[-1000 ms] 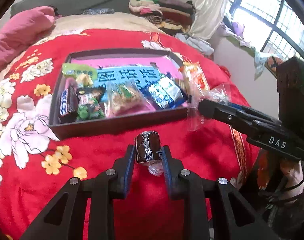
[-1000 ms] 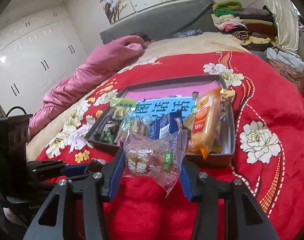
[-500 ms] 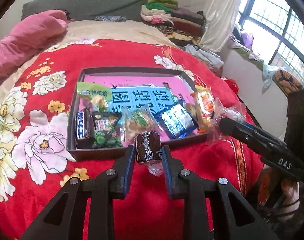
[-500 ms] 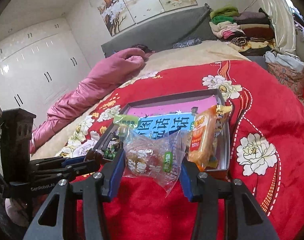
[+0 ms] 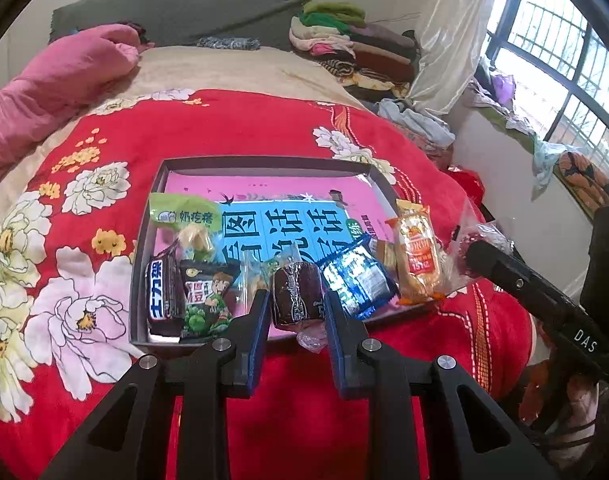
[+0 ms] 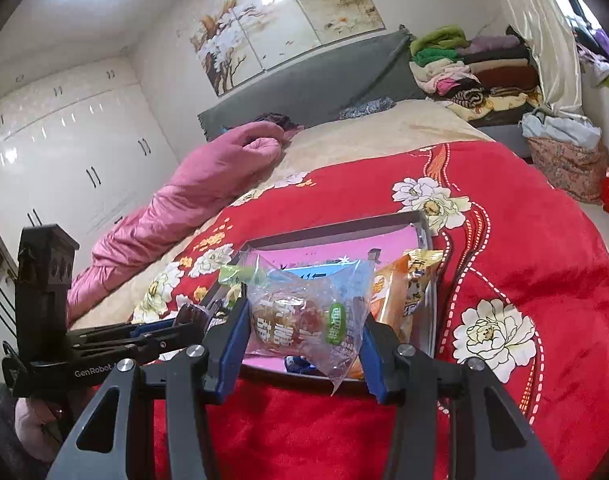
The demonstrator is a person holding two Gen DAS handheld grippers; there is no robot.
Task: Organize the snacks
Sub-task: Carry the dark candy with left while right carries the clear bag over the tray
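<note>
Red bedspread (image 5: 304, 128) bears the tray (image 5: 138, 272); left gripper (image 5: 297, 300) clamps a brown candy (image 5: 297, 294), right gripper (image 6: 304, 340) a clear packet (image 6: 304, 316) whose slick film could slip short of the tray's near edge

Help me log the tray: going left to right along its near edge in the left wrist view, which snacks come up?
Dark bar → green cartoon packet → blue packet → orange packet.
</note>
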